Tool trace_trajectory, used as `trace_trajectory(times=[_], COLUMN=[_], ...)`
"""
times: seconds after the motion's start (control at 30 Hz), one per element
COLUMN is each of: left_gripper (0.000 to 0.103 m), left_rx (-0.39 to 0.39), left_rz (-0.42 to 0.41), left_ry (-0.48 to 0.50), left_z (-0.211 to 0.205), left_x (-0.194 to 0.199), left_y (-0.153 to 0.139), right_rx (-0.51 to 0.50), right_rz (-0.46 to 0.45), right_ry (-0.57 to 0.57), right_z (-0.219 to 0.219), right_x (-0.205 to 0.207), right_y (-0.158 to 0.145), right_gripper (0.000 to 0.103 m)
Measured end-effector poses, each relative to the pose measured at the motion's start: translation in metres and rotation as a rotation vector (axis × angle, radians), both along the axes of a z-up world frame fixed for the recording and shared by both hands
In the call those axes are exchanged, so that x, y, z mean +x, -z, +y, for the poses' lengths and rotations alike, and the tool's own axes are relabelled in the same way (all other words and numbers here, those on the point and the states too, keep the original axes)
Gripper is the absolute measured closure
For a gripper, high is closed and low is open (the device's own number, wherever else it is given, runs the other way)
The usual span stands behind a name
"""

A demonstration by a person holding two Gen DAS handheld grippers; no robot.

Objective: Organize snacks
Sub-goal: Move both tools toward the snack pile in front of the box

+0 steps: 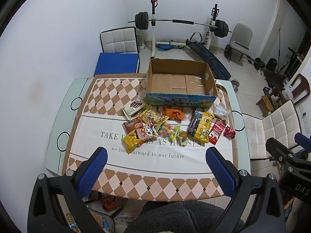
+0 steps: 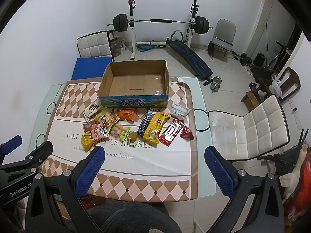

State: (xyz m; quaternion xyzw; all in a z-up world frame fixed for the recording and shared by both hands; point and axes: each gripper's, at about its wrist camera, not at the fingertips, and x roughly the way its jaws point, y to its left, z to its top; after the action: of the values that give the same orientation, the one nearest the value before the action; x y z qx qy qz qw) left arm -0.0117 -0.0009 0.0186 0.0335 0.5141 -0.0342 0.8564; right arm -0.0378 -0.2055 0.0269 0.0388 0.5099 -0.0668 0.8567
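Note:
An empty cardboard box [image 1: 180,81] [image 2: 136,83] with a blue printed front stands at the far side of the table. Several snack packets lie in a row before it: a yellow and black bag [image 1: 201,127] [image 2: 154,127], a red packet [image 1: 216,131] [image 2: 171,134], an orange bag [image 1: 173,113] [image 2: 126,114], a candy-ball bag [image 1: 168,130] [image 2: 118,132], a white wafer box [image 1: 134,107] [image 2: 92,109]. My left gripper [image 1: 156,159] hangs open above the near table edge, nothing between its fingers. My right gripper [image 2: 154,159] is open too, equally short of the snacks.
The table [image 1: 58,126] carries a checkered cloth [image 1: 108,91] with printed words. White chairs stand at the right [image 2: 252,128] and far left [image 1: 118,38]. A barbell rack [image 1: 180,22] and bench fill the room behind. A dark fleece garment [image 1: 180,217] lies below the grippers.

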Motion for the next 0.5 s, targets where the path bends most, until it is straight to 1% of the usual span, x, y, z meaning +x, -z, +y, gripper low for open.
trace_trajectory(times=[0.03, 0.1, 0.17, 0.27, 0.33, 0.4, 0.43, 0.47, 0.5], left_gripper=[0.0, 0.0, 0.0, 0.0, 0.0, 0.0, 0.0, 0.0, 0.0], left_rx=[-0.001, 0.0, 0.008, 0.024, 0.035, 0.057, 0.071, 0.078, 0.077], left_rz=[0.001, -0.002, -0.007, 0.017, 0.045, 0.073, 0.093, 0.111, 0.139], left_ry=[0.0, -0.001, -0.01, -0.027, -0.039, -0.045, -0.051, -0.055, -0.059], left_z=[0.001, 0.0, 0.0, 0.001, 0.0, -0.005, -0.007, -0.006, -0.004], left_x=[-0.002, 0.0, 0.001, 0.015, 0.033, 0.063, 0.076, 0.084, 0.095], left_y=[-0.001, 0.0, 0.001, 0.015, 0.033, 0.057, 0.072, 0.085, 0.103], right_rx=[0.008, 0.021, 0.051, 0.105, 0.139, 0.17, 0.185, 0.202, 0.216], right_rz=[-0.027, -0.025, -0.013, 0.012, 0.031, 0.078, 0.104, 0.127, 0.157], right_ry=[0.001, 0.004, 0.012, 0.036, 0.06, 0.092, 0.109, 0.124, 0.139], right_z=[0.0, -0.001, -0.004, -0.014, -0.023, -0.034, -0.038, -0.042, -0.046], right_x=[0.0, 0.002, 0.008, 0.026, 0.042, 0.07, 0.086, 0.099, 0.113], right_y=[0.001, 0.005, 0.014, 0.037, 0.06, 0.09, 0.11, 0.136, 0.157], right_gripper=[0.0, 0.0, 0.0, 0.0, 0.0, 0.0, 0.0, 0.0, 0.0])
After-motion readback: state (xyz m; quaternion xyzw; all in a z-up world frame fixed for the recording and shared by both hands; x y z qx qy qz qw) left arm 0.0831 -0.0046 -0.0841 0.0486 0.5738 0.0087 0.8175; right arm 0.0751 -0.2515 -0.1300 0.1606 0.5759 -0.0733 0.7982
